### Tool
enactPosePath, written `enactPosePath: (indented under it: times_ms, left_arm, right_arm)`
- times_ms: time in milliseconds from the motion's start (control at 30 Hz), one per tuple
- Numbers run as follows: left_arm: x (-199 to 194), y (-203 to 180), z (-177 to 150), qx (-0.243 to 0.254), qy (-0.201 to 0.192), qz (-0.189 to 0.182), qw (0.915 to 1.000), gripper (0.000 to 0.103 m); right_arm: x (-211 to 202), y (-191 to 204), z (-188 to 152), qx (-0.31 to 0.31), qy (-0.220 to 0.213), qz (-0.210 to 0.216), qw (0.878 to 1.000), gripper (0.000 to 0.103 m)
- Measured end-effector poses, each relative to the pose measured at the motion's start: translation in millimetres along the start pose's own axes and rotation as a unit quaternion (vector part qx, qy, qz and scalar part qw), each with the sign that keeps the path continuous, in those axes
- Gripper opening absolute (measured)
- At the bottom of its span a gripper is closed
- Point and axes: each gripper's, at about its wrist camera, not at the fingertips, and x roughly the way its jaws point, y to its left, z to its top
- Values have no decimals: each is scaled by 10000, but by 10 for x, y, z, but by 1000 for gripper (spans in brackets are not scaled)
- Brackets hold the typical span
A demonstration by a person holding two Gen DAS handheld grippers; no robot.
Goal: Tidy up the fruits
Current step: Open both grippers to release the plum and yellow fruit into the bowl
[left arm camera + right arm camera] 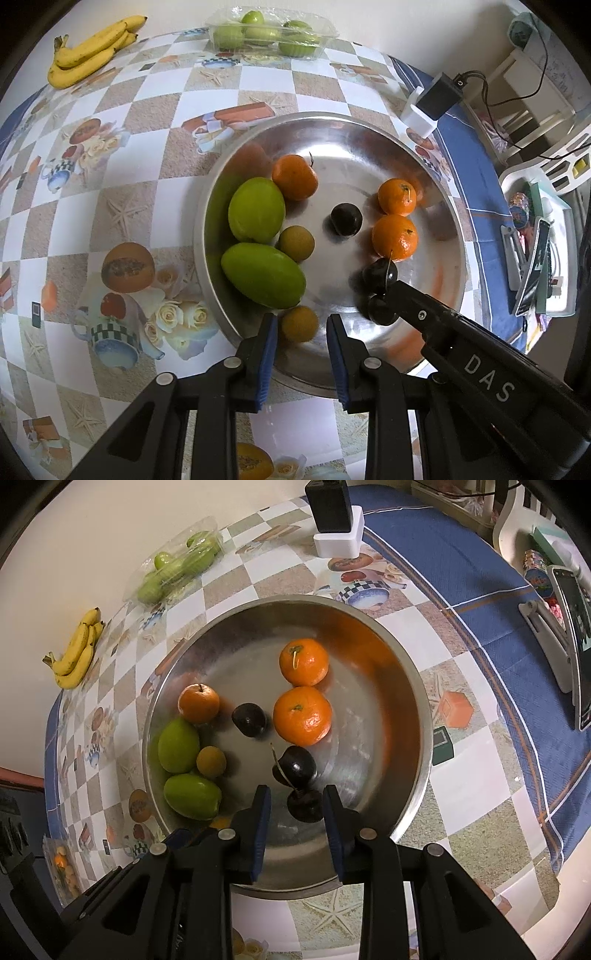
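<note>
A round stainless-steel bowl (417, 716) on the checkered tablecloth (147, 110) holds three oranges, two green mangoes and dark plums. The left gripper (301, 328) brackets a small yellow-brown fruit (299, 324) at six o'clock; the right gripper (296, 806) brackets a dark plum (306, 805). Whether the pads touch is unclear. Yellow bananas (90, 50) lie at eleven o'clock.

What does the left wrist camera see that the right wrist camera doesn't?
Only the left wrist camera shows the right claw from outside, lettered DAS. Only the right wrist camera shows a blurry clear bag with something orange inside, at its lower left. Both show the metal bowl, the oranges in it, and the bananas lying beyond it.
</note>
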Motion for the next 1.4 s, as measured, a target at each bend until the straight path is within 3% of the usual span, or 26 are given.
enactPosePath:
  times_ms: [467,733,967,1033,1100,1133,1200,1333,1400]
  left_arm:
    - [-86,162,46,-284,-101,18,9995,31]
    - [-190,498,130,-673,-359,584,9954,31]
    - [-180,745,181,-925,-383,851,9913,36]
    - [-170,795,190,-992,-363,878,9905,41]
    - [-168,844,188,-1057,-354,970,9890,65]
    - [-168,873,182,-1102,-361,1049,9877,72]
    - [-163,925,171,-1165,-372,1214,9850,88]
    - [-137,1009,154,-1199,-339,1366,9828,97]
    - [-125,1039,151,-1214,-331,1411,9820,103]
  right_arm:
    - [7,3,7,9,-9,7,10000,30]
    - [10,54,-1,-104,-13,27,9999,30]
    - [14,164,-17,-323,-47,14,9995,29]
    - [14,193,-20,-378,-62,-1,9993,30]
    - [16,221,-24,-445,-79,-54,9990,30]
    - [24,231,-24,-473,-80,-86,9988,31]
    - [35,245,-24,-518,-80,-141,9985,49]
    - [29,265,-24,-582,-135,-147,9981,57]
    - [30,280,-24,-621,-170,-167,9978,74]
